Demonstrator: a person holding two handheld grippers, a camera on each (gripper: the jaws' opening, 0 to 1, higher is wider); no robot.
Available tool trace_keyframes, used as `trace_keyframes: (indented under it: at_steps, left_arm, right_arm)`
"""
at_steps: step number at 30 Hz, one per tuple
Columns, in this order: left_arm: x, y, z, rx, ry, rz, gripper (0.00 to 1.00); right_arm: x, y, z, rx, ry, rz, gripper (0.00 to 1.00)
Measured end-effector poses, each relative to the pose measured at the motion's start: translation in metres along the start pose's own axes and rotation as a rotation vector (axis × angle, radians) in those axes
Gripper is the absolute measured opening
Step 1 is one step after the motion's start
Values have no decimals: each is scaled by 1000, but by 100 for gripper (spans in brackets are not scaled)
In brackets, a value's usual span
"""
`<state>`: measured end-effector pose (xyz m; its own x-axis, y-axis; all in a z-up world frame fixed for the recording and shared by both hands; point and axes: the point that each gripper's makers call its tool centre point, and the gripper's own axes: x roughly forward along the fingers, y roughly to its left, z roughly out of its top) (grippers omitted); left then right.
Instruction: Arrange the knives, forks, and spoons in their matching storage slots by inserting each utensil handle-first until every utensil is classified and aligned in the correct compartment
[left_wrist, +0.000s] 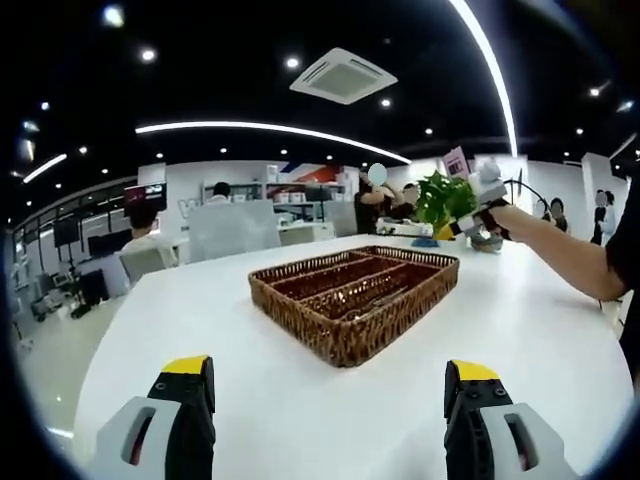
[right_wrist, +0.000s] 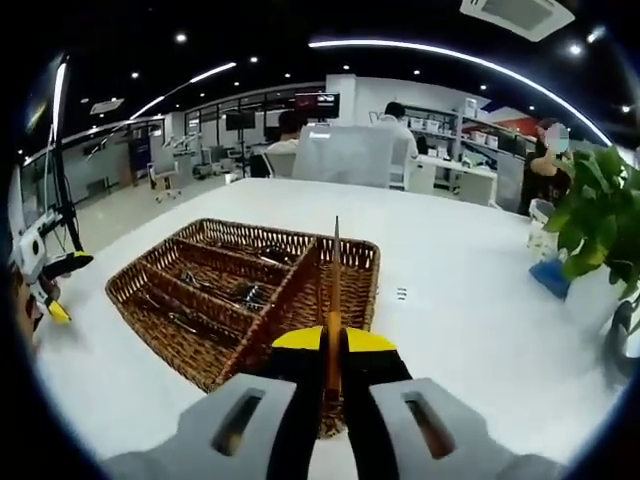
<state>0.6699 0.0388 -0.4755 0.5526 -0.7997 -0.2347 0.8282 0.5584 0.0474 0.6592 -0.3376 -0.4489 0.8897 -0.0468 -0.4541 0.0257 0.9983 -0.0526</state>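
Right tool (right_wrist: 334, 345) clamped on a slim metal utensil (right_wrist: 335, 290), long axis pointing away over brown wicker tray (right_wrist: 345, 280); left tool (left_wrist: 330, 385) jaws apart.

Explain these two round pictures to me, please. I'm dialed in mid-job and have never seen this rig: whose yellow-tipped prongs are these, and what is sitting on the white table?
There is no robot here. A person holds a hand gripper in each hand, and a fisheye camera rides on each one, looking forward along its fingers.

In the left gripper view, the left gripper has its fingers spread wide apart, holding nothing. Ahead, on the white table, sits a wicker basket divided into long slots. The person's other arm reaches in from the right.

In the right gripper view, the right gripper is closed on a thin utensil that points forward over the basket's edge. I cannot tell whether it is a knife, fork or spoon. Some metal cutlery already lies in the slots. A green plant stands at the right.
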Motion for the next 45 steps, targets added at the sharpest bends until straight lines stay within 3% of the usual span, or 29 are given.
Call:
trace_keyframes:
  at_steps: [14, 28, 34, 36, 45]
  left_arm:
    - [0, 0, -1, 0, 4, -1, 100]
    - [-1, 1, 1, 6, -1, 1, 100]
    - [-1, 1, 0, 6, 2, 1, 100]
    - [-2, 4, 0, 4, 2, 11, 100]
    - [-3, 5, 0, 3, 0, 14, 100]
  right_arm:
    - [23, -1, -21, -10, 94, -7, 3]
    - [39, 4, -30, -109, 199, -33, 3]
    - [44, 6, -34, -113, 231, -26, 3]
    - [47, 6, -35, -154, 246, -44, 3]
    - [62, 9, -49, -111, 317, -2, 4]
